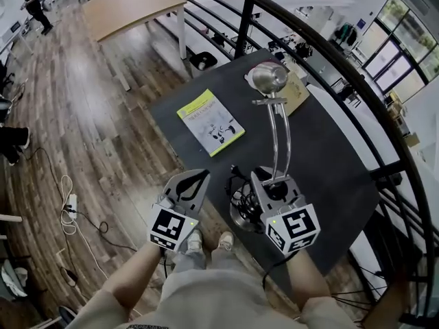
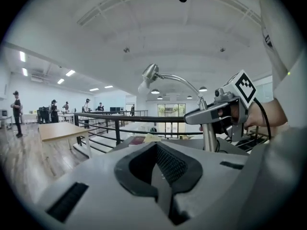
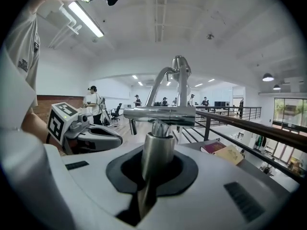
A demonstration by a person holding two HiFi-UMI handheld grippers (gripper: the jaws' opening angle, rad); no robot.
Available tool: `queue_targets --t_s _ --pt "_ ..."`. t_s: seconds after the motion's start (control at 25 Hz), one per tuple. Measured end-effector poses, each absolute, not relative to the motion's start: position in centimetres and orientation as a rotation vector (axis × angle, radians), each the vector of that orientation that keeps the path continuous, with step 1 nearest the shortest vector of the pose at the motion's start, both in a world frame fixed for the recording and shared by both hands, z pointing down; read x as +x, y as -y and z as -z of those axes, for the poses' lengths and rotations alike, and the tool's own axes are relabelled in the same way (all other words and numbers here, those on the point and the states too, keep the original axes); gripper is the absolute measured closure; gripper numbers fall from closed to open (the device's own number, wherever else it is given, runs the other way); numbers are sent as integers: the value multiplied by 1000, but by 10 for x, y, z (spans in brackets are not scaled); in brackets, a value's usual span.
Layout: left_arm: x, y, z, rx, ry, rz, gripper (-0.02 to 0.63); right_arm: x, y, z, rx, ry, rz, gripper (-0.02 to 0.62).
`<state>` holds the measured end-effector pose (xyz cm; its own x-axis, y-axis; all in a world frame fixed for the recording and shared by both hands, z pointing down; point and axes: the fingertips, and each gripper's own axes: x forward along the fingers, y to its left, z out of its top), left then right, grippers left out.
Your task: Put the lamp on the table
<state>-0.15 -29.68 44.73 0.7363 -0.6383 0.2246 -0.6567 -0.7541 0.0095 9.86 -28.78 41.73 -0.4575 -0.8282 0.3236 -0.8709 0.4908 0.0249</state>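
Right gripper (image 3: 156,164) pinches lamp (image 3: 165,114) by its metal post, just above the base. Left gripper (image 2: 160,176) just beside it, jaws pressed together, empty. Lamp upright over near edge of dark table (image 1: 329,156); 1 yellow booklet (image 1: 210,122) lies left of its arm.

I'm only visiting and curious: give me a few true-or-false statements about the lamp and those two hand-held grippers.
1. The right gripper is clamped on the post of the lamp. True.
2. The left gripper grips the lamp too. False: its jaws are shut on nothing, off to the lamp's side.
3. A yellow book lies on the dark table. True.
4. The lamp lies on its side. False: it is held upright, its neck rising above the post.
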Motion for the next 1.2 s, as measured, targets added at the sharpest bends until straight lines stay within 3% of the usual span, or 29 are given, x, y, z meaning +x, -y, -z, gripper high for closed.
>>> queue_targets --t_s 0.6,1.2 --pt "-11 382 -574 2674 1191 -320 601 69 395 -522 1371 2492 -136 566" --pt "-21 385 -647 2583 1126 -446 601 46 377 -569 1359 2531 -84 571"
